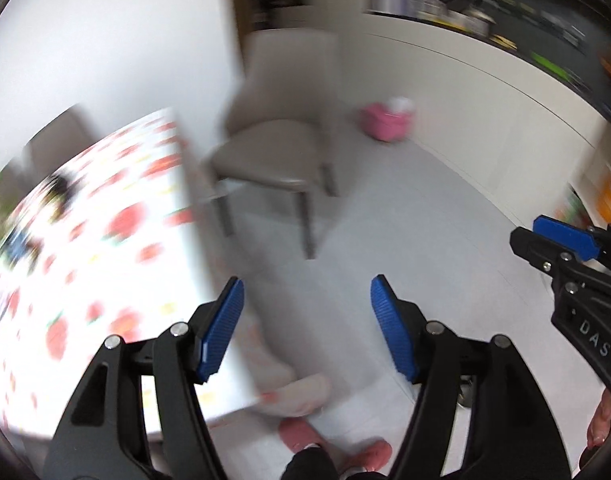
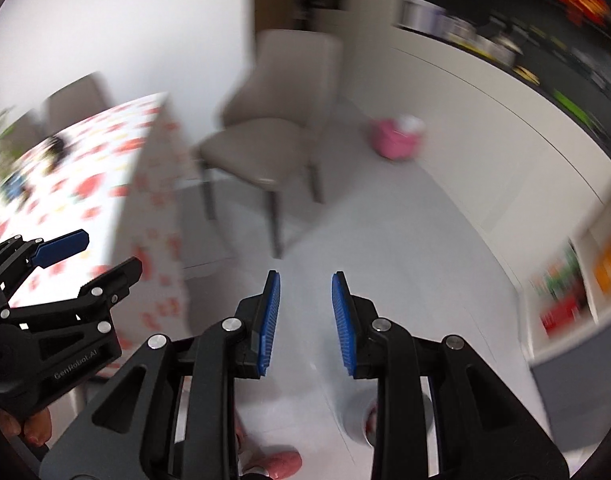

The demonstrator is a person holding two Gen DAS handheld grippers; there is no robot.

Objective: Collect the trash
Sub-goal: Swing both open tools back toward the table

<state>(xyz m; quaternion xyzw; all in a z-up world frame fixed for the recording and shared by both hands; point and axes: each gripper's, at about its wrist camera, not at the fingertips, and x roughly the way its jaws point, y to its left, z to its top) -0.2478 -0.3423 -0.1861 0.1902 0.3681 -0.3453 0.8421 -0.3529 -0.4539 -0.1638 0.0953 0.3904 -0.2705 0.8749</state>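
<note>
Both frames motion-blurred. Left gripper (image 1: 305, 320) jaws wide, nothing between them. Right gripper (image 2: 305, 320) jaws narrower, a clear gap, empty. Both point down at grey floor (image 1: 405, 208). Strawberry-print tablecloth (image 1: 85, 260) at left, beige chair (image 2: 273, 136) ahead; pink bin (image 2: 397, 138), probably holding trash, beyond by white cabinet (image 2: 485, 128).

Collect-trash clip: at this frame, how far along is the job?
Nothing visibly done: blur hides whether the pink bin on the grey floor beside the beige chair holds trash. In hand: nothing; left hand-held gripper and right hand-held gripper are open and empty. Left: dark, blurred items remain on the strawberry-print tablecloth.
</note>
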